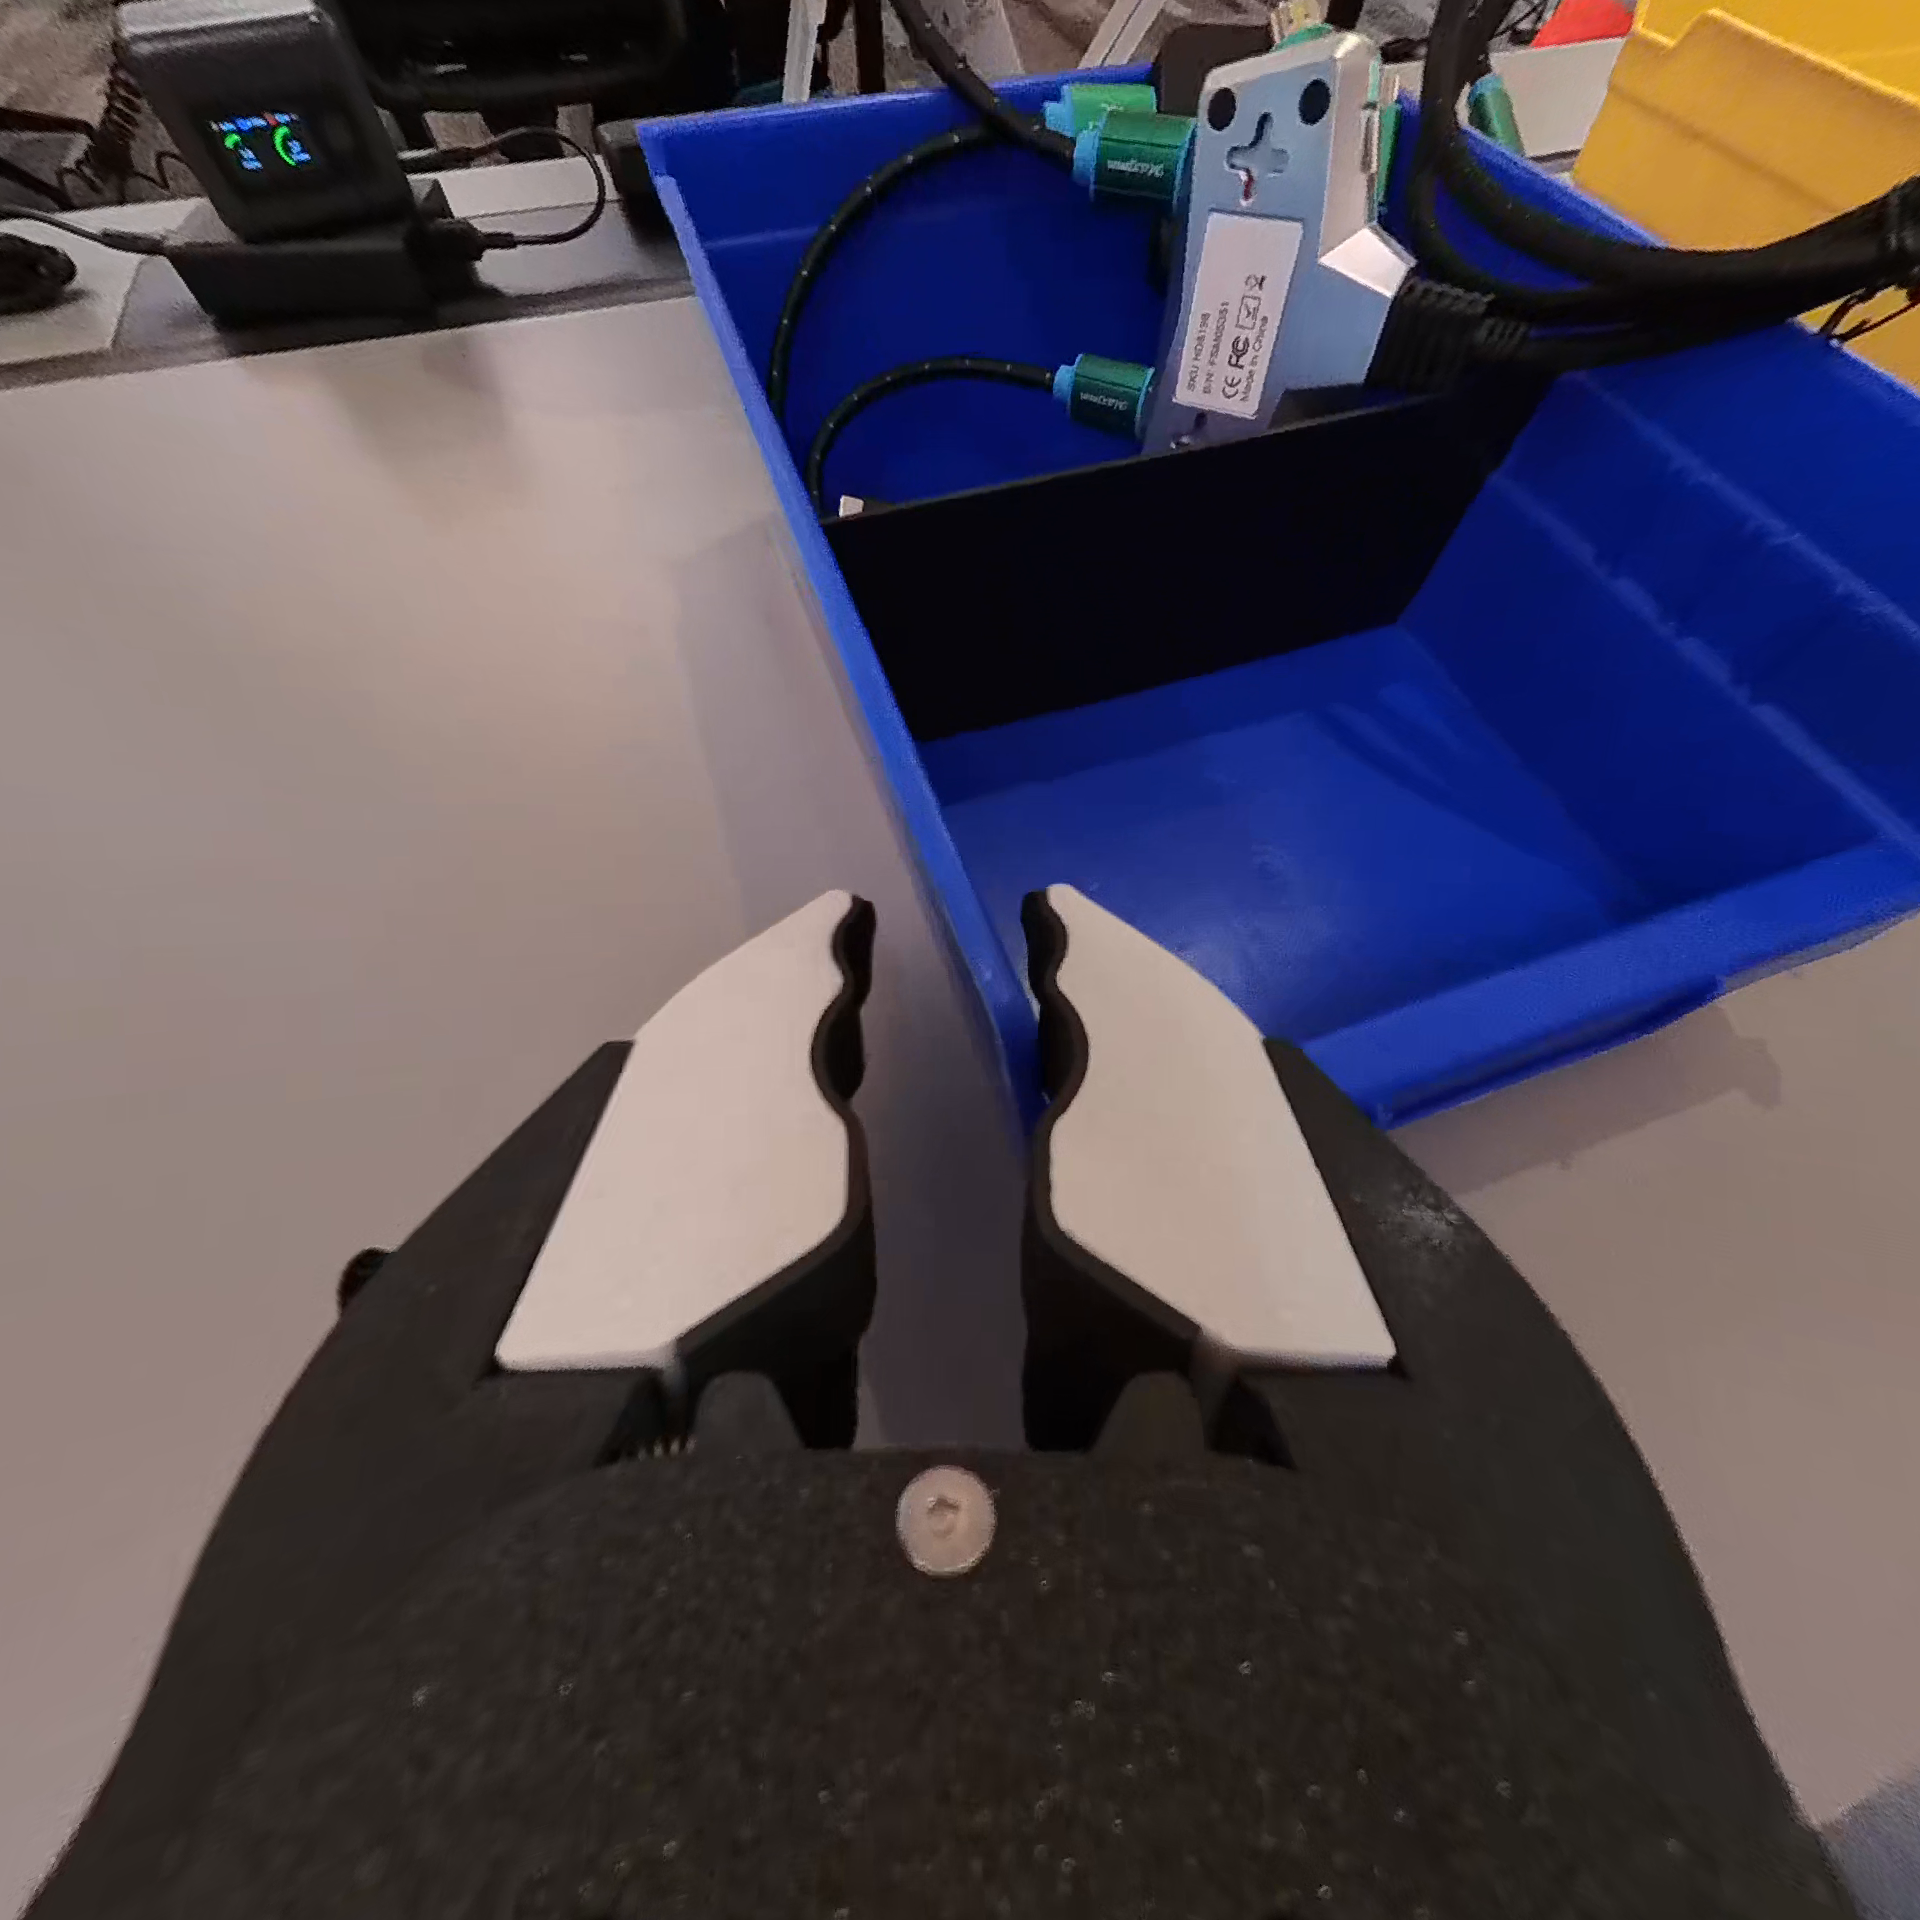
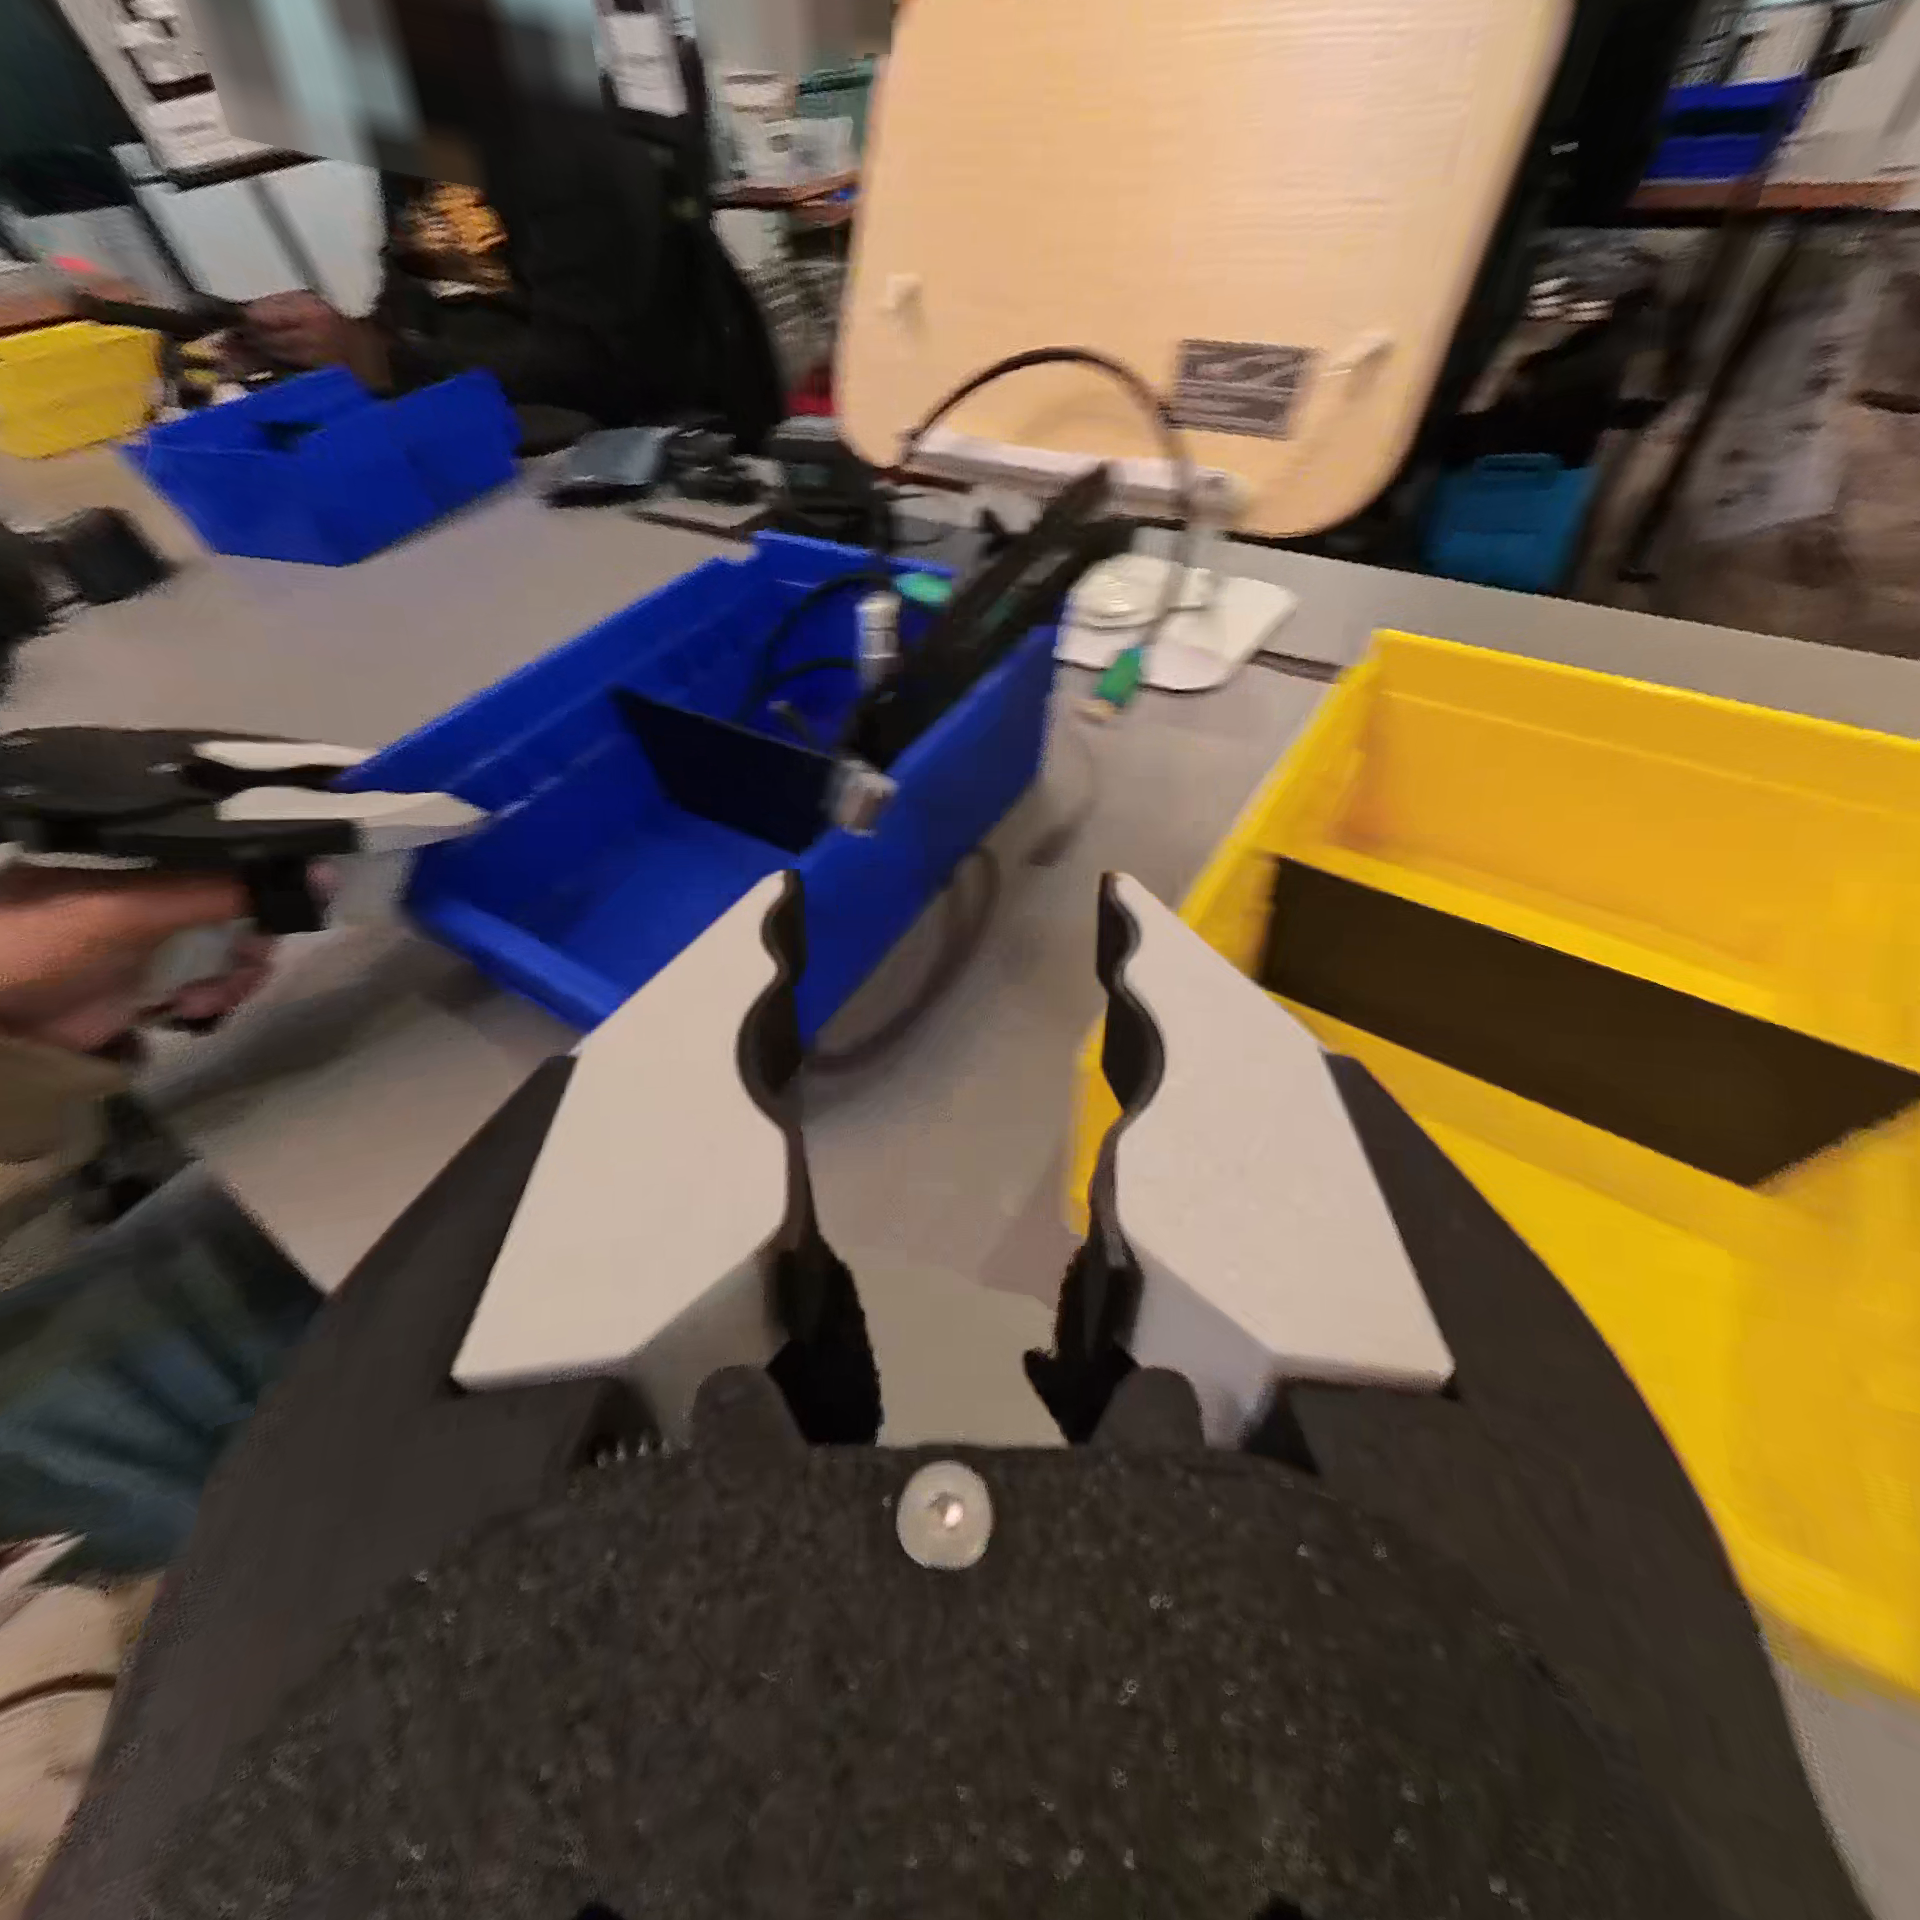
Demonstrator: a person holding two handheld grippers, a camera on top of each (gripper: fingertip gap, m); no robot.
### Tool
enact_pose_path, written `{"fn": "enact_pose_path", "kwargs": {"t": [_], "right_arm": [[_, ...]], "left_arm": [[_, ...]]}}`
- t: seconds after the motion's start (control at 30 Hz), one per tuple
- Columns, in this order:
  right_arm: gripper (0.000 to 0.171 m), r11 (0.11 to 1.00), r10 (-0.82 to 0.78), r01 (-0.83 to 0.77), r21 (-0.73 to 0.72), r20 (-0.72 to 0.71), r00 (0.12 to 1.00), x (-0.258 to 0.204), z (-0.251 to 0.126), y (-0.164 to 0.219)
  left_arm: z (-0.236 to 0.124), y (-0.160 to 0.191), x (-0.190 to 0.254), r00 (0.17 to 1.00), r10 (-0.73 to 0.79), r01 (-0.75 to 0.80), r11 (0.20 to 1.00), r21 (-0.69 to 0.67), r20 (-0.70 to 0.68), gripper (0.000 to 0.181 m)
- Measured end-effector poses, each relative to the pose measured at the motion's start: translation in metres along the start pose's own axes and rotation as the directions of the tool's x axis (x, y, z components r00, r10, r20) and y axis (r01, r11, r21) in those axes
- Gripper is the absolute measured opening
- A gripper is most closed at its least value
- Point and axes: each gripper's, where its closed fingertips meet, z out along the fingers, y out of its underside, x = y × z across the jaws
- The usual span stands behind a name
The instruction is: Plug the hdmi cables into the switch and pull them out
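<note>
The silver HDMI switch stands tilted in the far compartment of a blue bin. Two green-headed HDMI plugs are in its left side, their dark braided cables curling down into the bin. Thick black cables leave its right side over the bin's rim. My left gripper is open and empty, low over the table at the bin's near left corner; it also shows in the right wrist view. My right gripper is open and empty between the blue bin and a yellow bin. The right wrist view is blurred.
A black divider splits the blue bin. A loose green plug lies on the grey table beyond the bin. A second blue bin stands far left, a beige board behind. A black device with a lit screen sits at the table's back. Tip to tip, the grippers are about 35 centimeters apart. The silver HDMI switch is closer to my left gripper, around 20 centimeters from its tips; the right tips are 25 centimeters off.
</note>
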Motion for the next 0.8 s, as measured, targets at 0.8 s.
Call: {"fn": "enact_pose_path", "kwargs": {"t": [0.8], "right_arm": [[0.002,0.986,0.068,-0.114,-0.124,-0.326,0.943,-0.209,0.242,0.077]], "left_arm": [[-0.067,0.007,-0.184,0.959,0.062,-0.068,0.998,0.014,0.275,0.004]]}}
